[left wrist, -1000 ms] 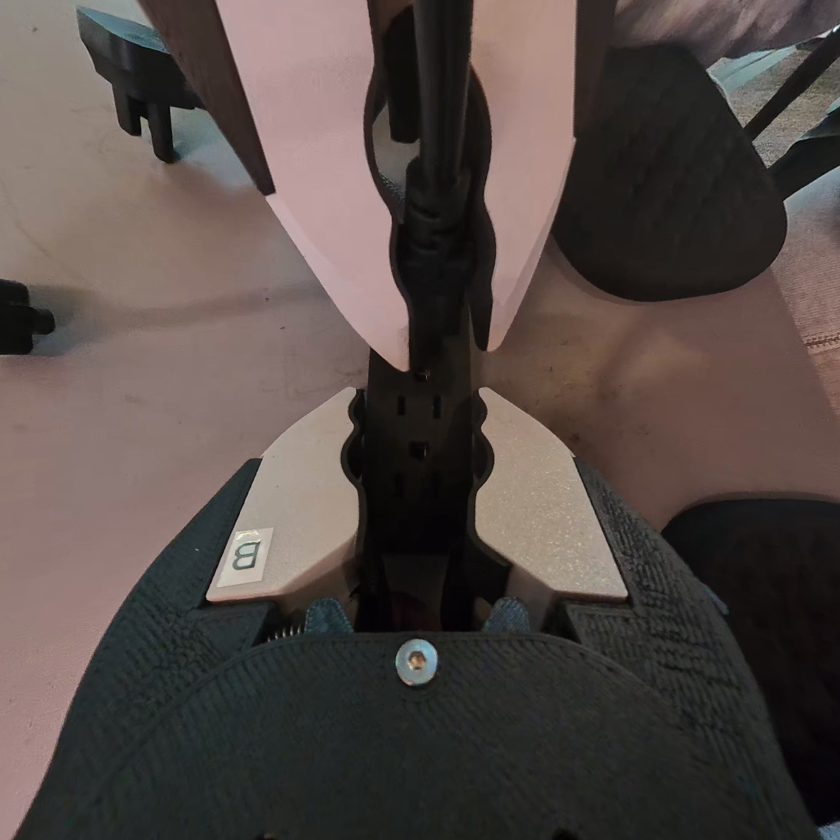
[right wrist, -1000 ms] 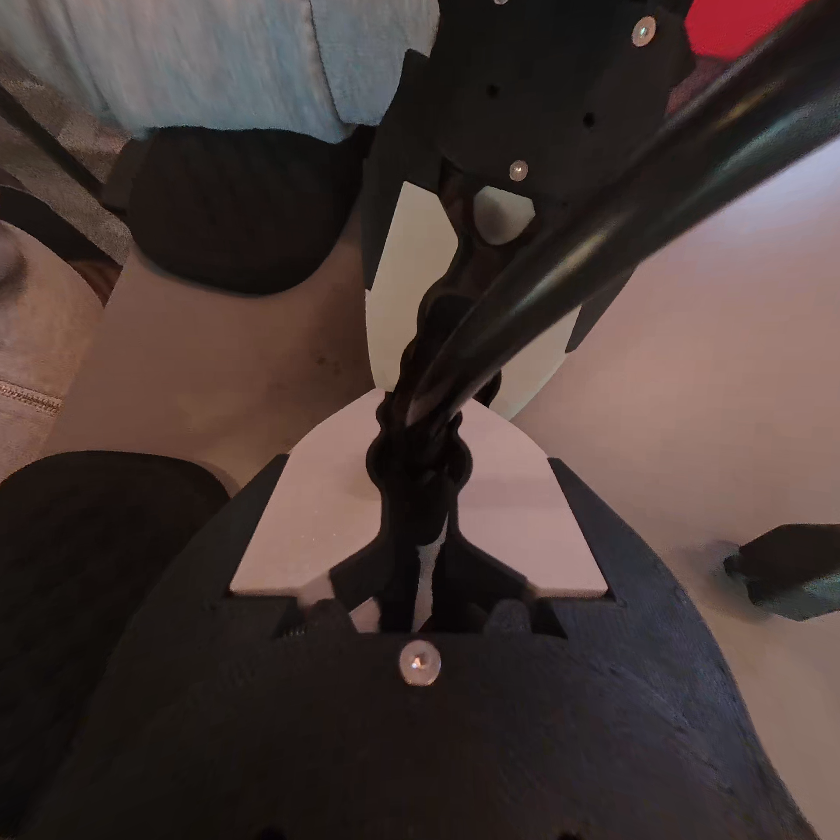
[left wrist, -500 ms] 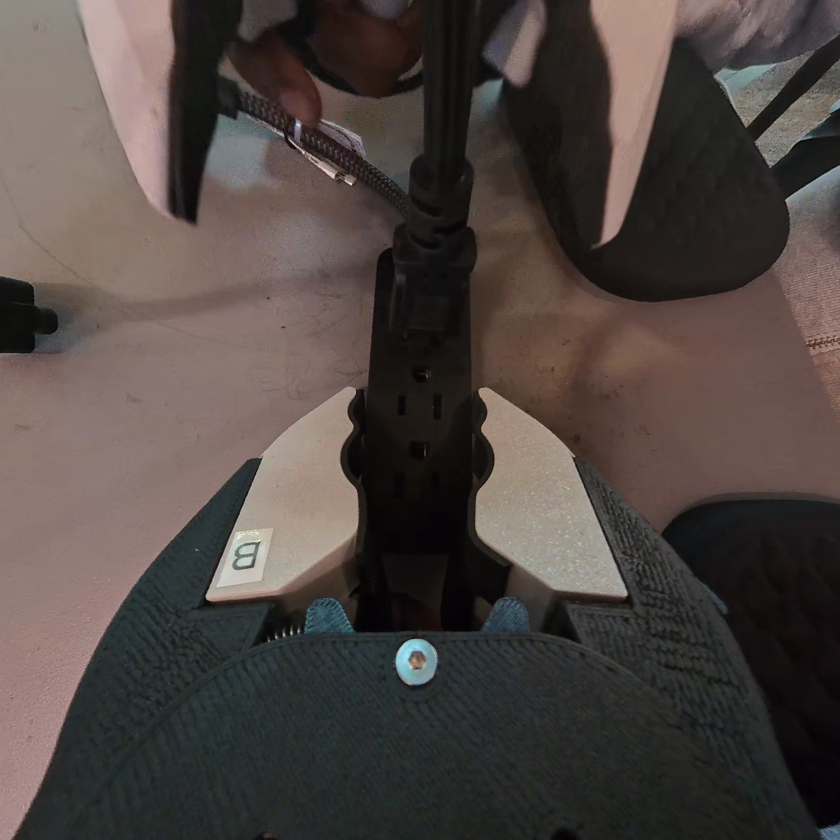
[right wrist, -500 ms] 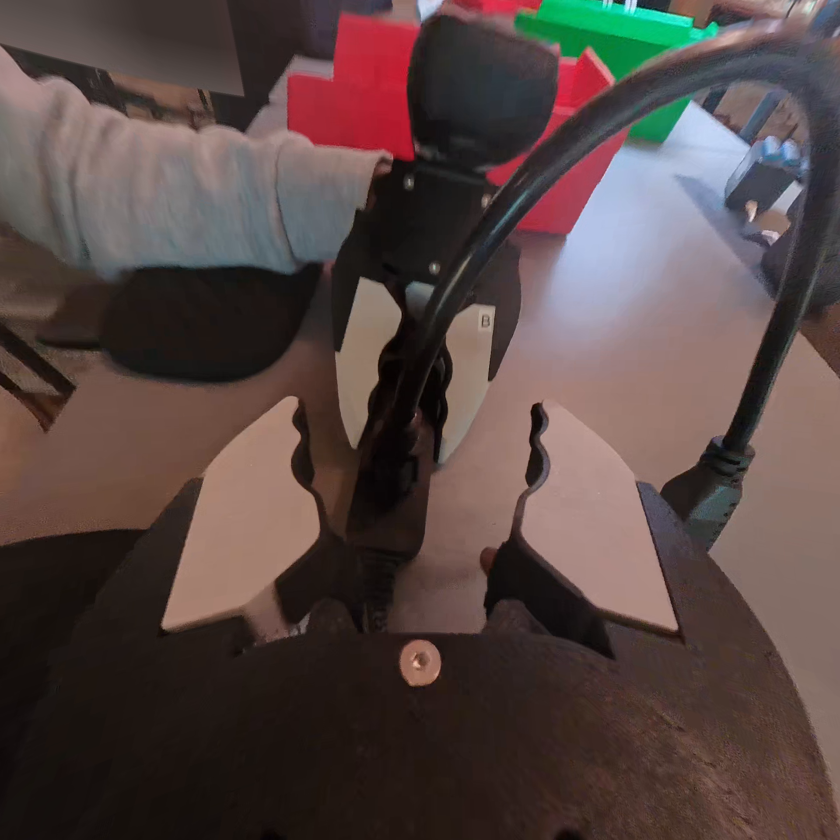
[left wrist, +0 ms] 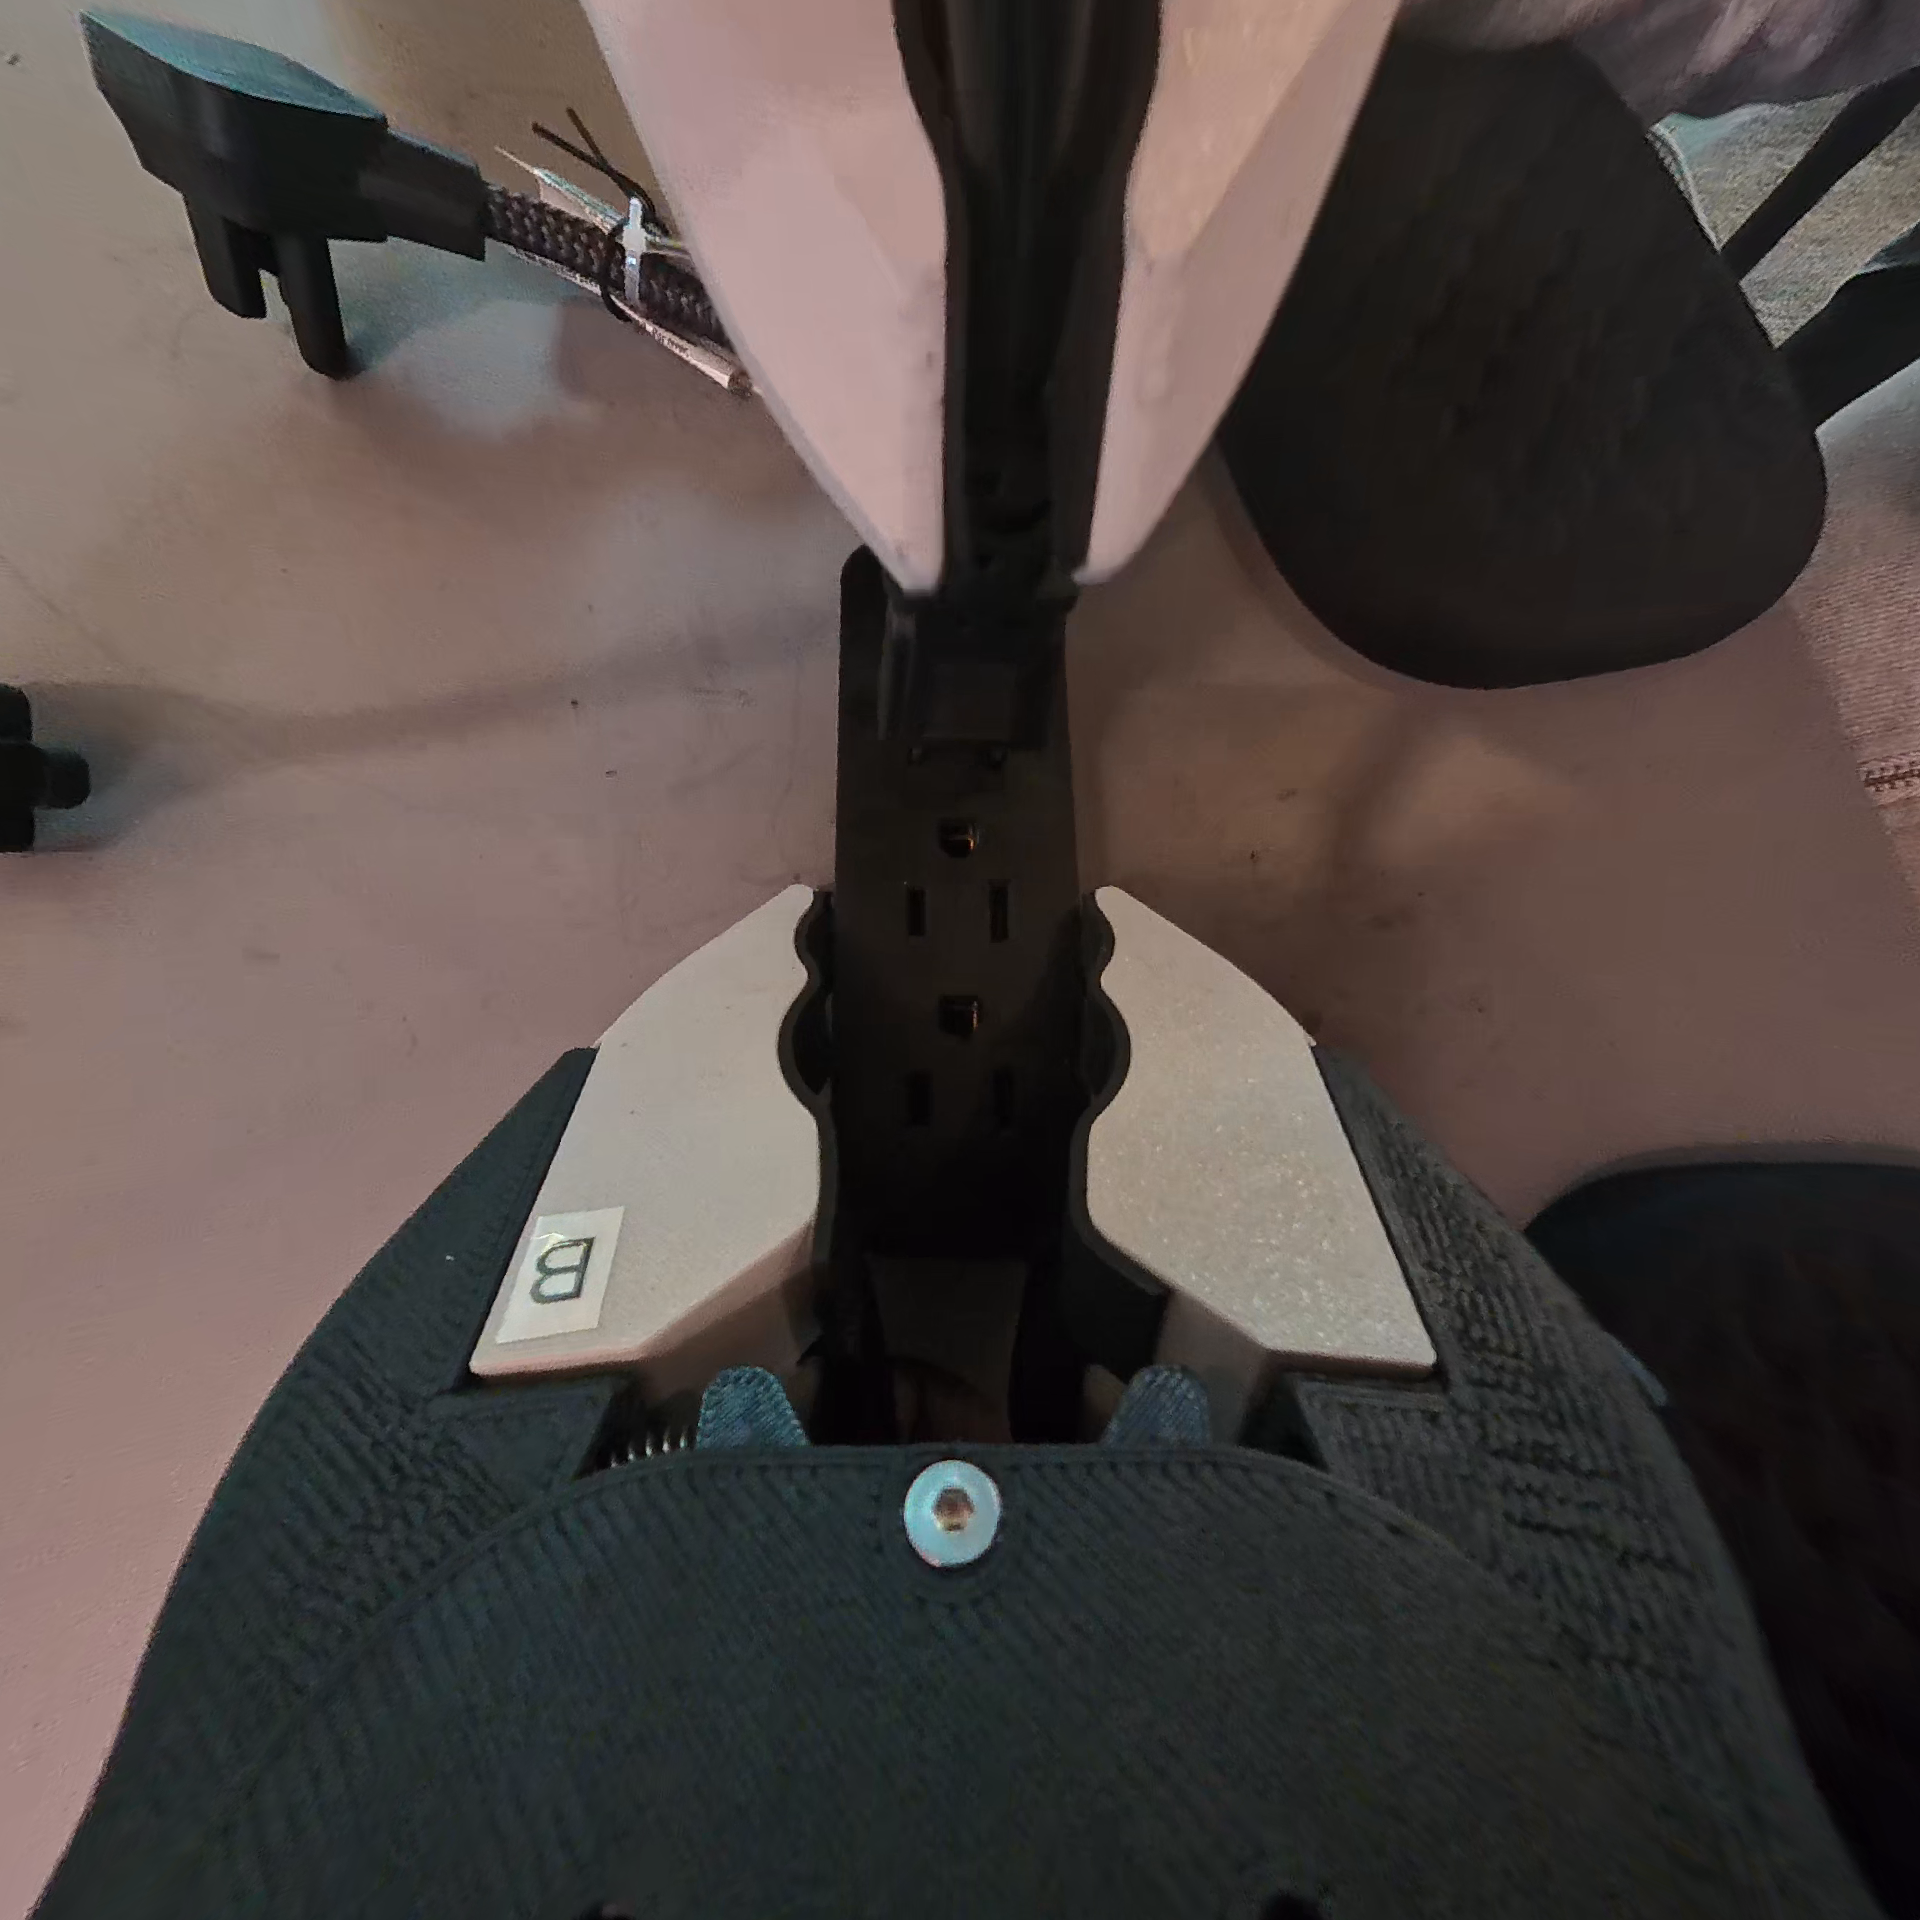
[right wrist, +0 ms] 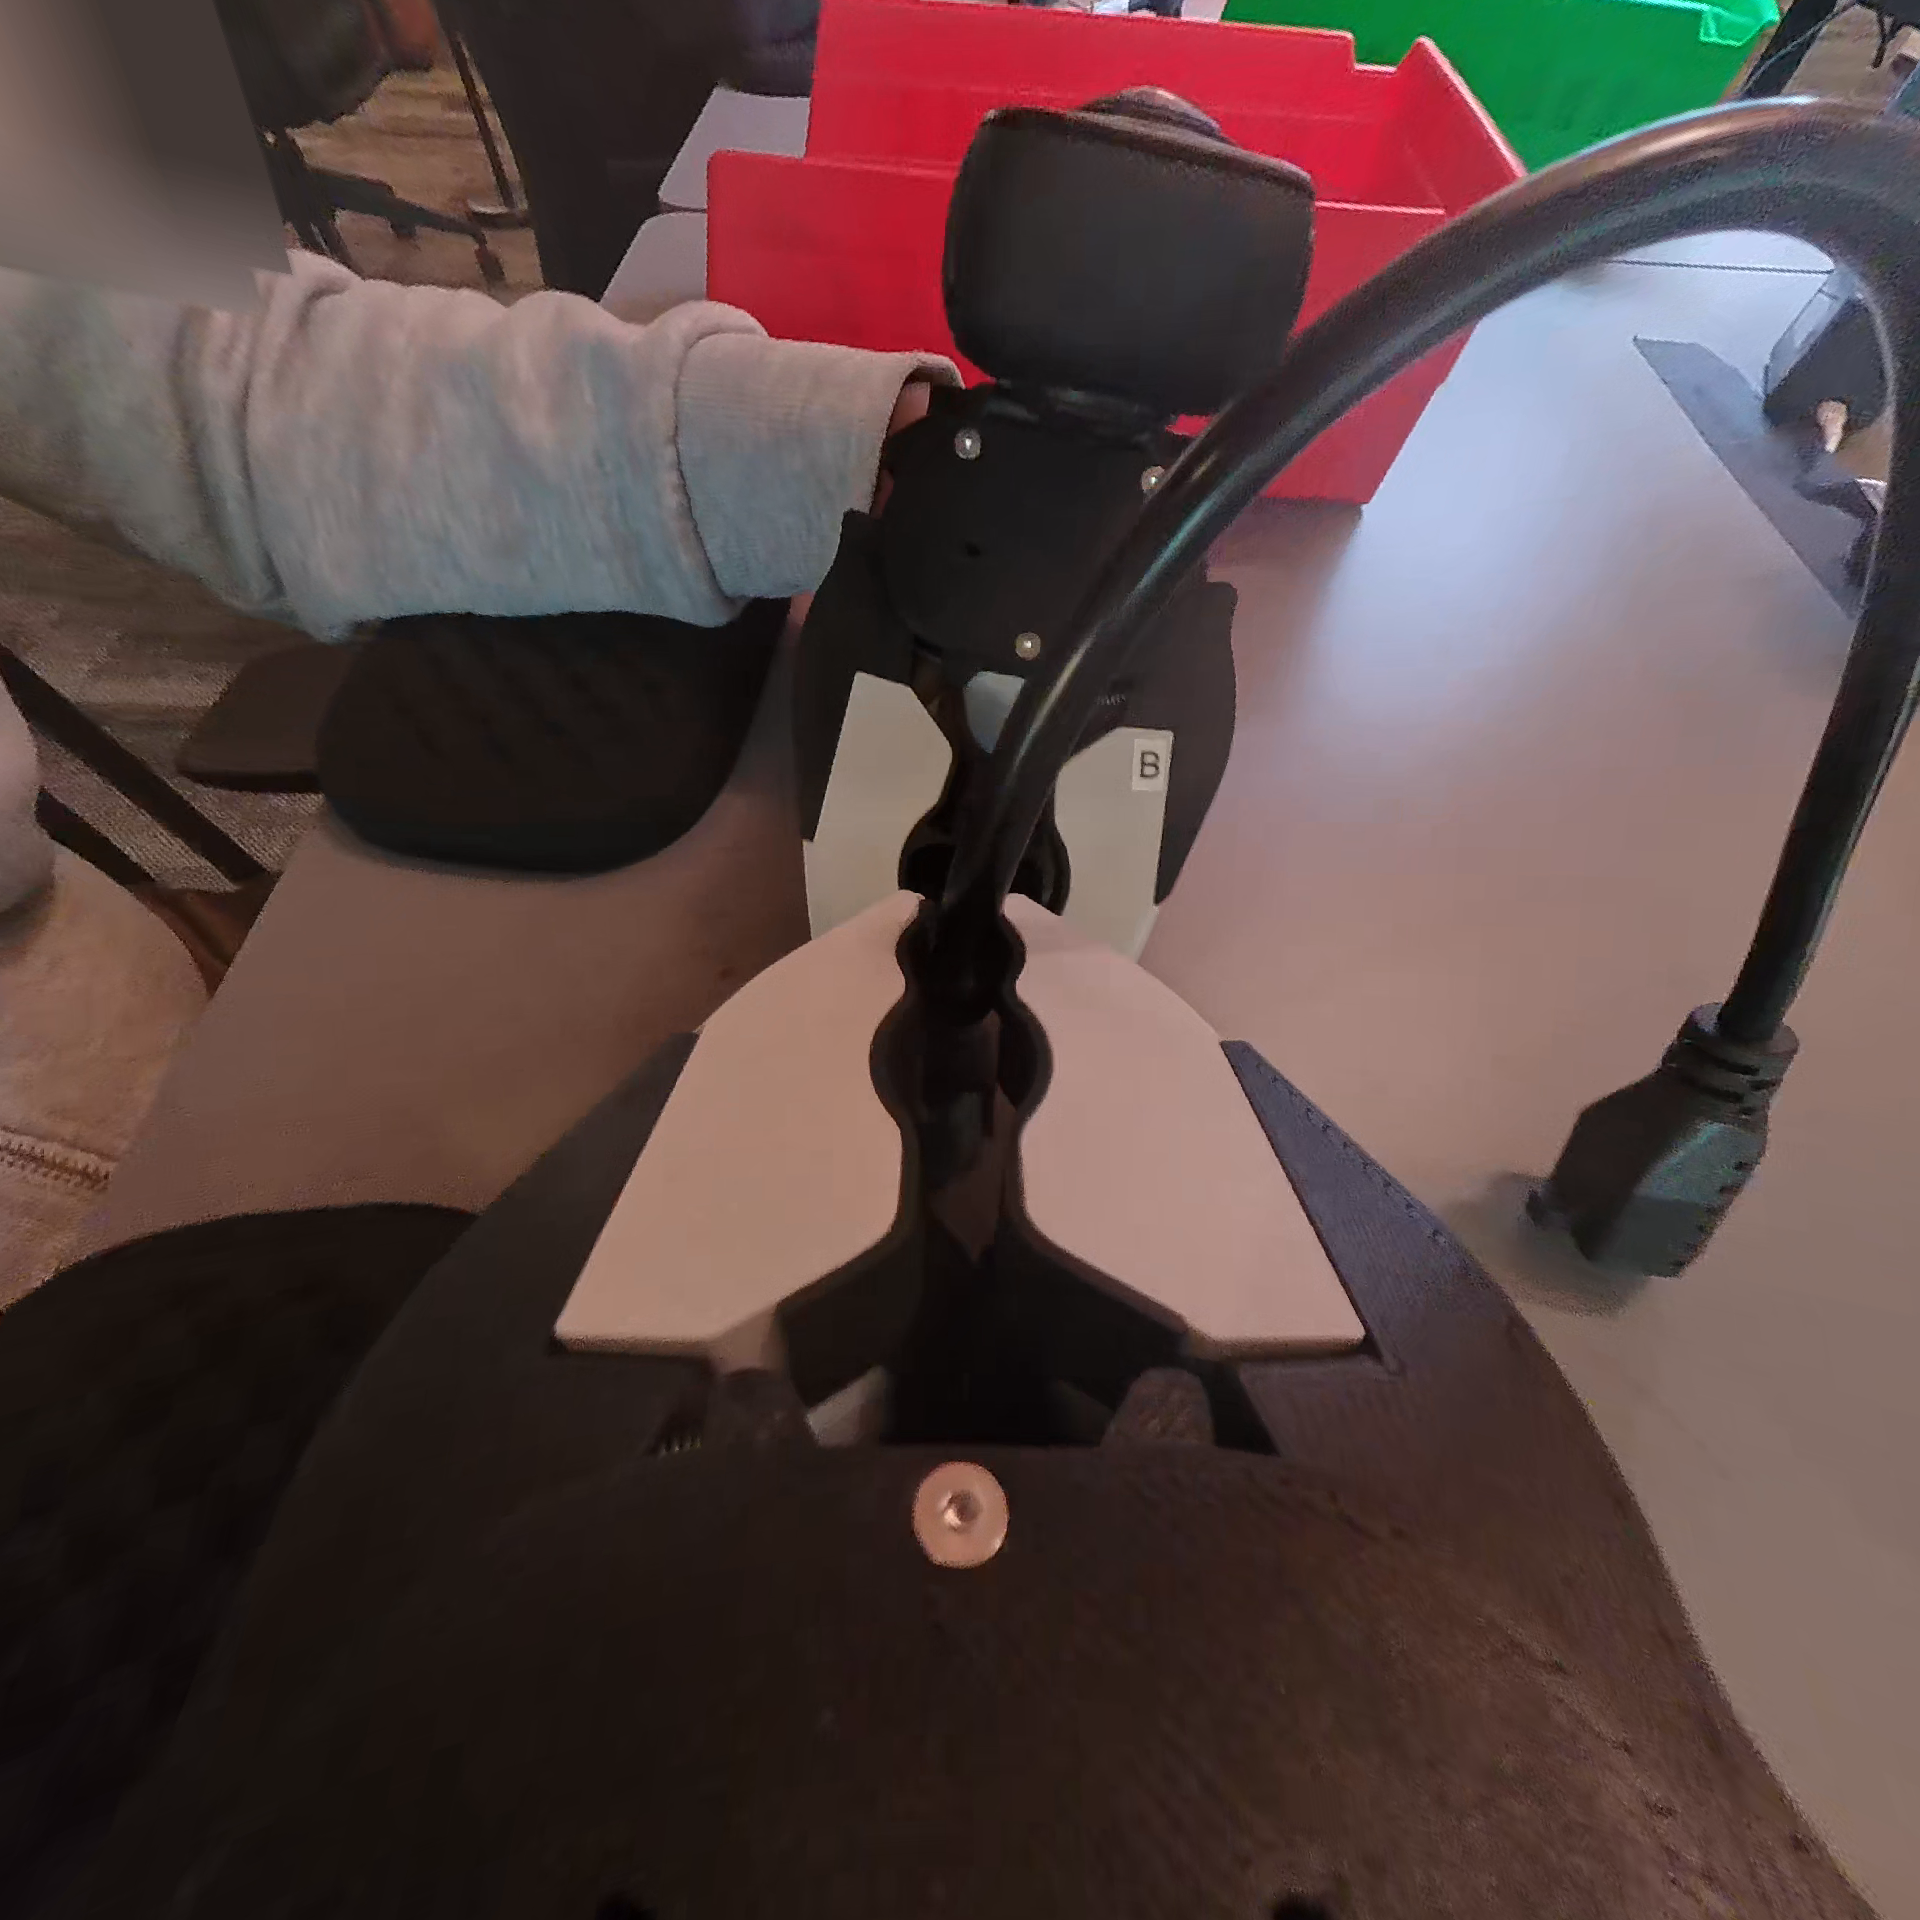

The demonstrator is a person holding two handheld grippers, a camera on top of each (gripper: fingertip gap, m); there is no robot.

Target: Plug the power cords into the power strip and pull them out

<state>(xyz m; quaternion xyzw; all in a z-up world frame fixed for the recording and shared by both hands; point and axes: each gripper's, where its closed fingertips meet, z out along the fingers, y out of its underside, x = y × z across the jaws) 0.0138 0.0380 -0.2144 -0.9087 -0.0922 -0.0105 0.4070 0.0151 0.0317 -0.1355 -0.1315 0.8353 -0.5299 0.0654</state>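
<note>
My left gripper is shut on the sides of the black power strip, which lies lengthwise between its fingers on the table. Two bare sockets show near my fingertips. A black plug stands in the strip's far socket. My right gripper comes from the far side and is shut on this plug's neck. In the right wrist view my right gripper holds the plug's thick black cord, which arcs up and right to its other end connector on the table. The left gripper faces me there.
A loose black plug with a braided cord lies at the far left. Another black part sits at the left edge. A red bin and a green bin stand behind. A person's grey sleeve reaches in. Across from one pair of fingers to the other is roughly 8 cm.
Half a second ago my right gripper was open and drawn back from the plug. It has now moved in and shut on the plug's neck again. My left gripper has not moved.
</note>
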